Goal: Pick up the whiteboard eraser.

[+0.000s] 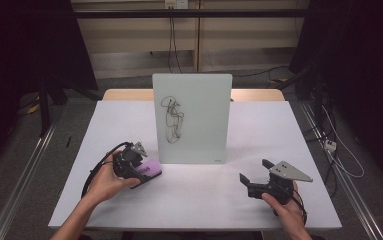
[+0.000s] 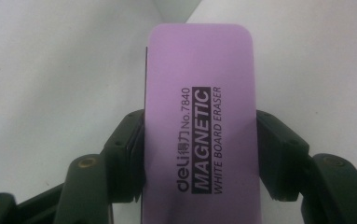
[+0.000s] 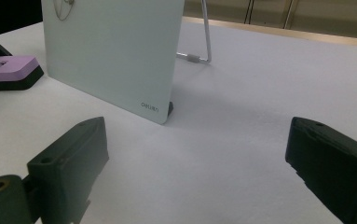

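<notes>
The place looks like a lab set up for recording. A white table [image 1: 194, 200] stands alone on grey carpet, black curtains [image 1: 24, 45] hang to either side of the table, metal rails [image 1: 24, 175] run along the floor beside it, and loose cables [image 1: 339, 150] trail near it.

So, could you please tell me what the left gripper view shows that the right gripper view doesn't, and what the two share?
Left gripper view alone: the black lettering on the purple eraser, reading "MAGNETIC WHITE BOARD ERASER", and the left gripper shut on the eraser's long sides.

Right gripper view alone: the upright whiteboard with its metal stand behind, a corner of the scribble, and the right gripper open above the table with nothing between its jaws.

Shared: the eraser and the white table.
</notes>
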Motion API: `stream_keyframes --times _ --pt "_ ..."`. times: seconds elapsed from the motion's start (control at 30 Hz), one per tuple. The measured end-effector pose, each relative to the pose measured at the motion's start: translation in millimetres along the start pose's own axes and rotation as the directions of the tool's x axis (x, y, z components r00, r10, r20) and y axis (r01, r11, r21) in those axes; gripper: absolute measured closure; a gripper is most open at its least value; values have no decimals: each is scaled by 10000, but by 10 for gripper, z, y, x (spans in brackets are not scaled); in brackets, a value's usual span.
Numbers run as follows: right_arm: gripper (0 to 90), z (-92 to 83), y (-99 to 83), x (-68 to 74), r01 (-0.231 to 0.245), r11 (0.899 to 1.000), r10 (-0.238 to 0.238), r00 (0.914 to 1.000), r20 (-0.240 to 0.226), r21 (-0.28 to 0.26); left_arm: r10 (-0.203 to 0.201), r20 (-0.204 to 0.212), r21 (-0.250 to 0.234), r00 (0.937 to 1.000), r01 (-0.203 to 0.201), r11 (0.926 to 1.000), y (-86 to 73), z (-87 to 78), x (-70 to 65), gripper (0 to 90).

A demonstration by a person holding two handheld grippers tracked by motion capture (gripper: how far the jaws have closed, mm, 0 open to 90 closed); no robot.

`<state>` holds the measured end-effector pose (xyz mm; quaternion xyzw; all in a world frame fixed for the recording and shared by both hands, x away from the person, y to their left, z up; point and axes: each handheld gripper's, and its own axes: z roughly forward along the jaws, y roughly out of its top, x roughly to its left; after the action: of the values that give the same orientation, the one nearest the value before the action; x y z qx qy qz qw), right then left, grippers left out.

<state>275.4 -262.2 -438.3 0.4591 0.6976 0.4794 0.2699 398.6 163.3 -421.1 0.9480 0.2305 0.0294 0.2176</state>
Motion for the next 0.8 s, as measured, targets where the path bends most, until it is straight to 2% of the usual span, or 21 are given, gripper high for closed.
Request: stream_keyframes --times 0.13,0.3,0.43,0.5,0.57,0.63,0.67,0.73,0.8 --pt "53 2 0 -1 -20 10000 20 10000 11 9 41 -43 58 10000 -41 10000 6 3 -15 410" --pt "53 1 0 0 5 10000 -5 10000 -4 11 -20 168 -81 9999 21 10000 6 -2 -24 411" --pt "54 4 1 -4 -50 10000 50 10000 9 0 19 139 -209 9999 -16 9998 4 -35 -25 412" --pt "53 8 1 -6 -10 10000 10 10000 21 30 -68 27 -542 10000 69 9985 -2 -70 -21 412" --pt "53 8 1 -4 -15 10000 15 10000 -13 17 -21 -59 -643 10000 17 9979 -3 -89 -16 412" --pt "53 7 2 -1 -34 10000 34 10000 -13 -14 -242 16 -1143 9997 243 9931 -11 -123 -16 412" --pt "53 2 2 -3 -14 10000 14 10000 -25 -11 -275 -208 -1392 9994 244 9900 -17 -155 -23 412" --pt "53 1 3 -5 -50 10000 50 10000 4 -12 -306 -256 -1506 9992 265 9882 -22 -170 -25 413" --pt "53 6 4 -7 -103 9999 103 9999 45 -21 -461 -229 -1836 9987 411 9821 -30 -186 -35 413"
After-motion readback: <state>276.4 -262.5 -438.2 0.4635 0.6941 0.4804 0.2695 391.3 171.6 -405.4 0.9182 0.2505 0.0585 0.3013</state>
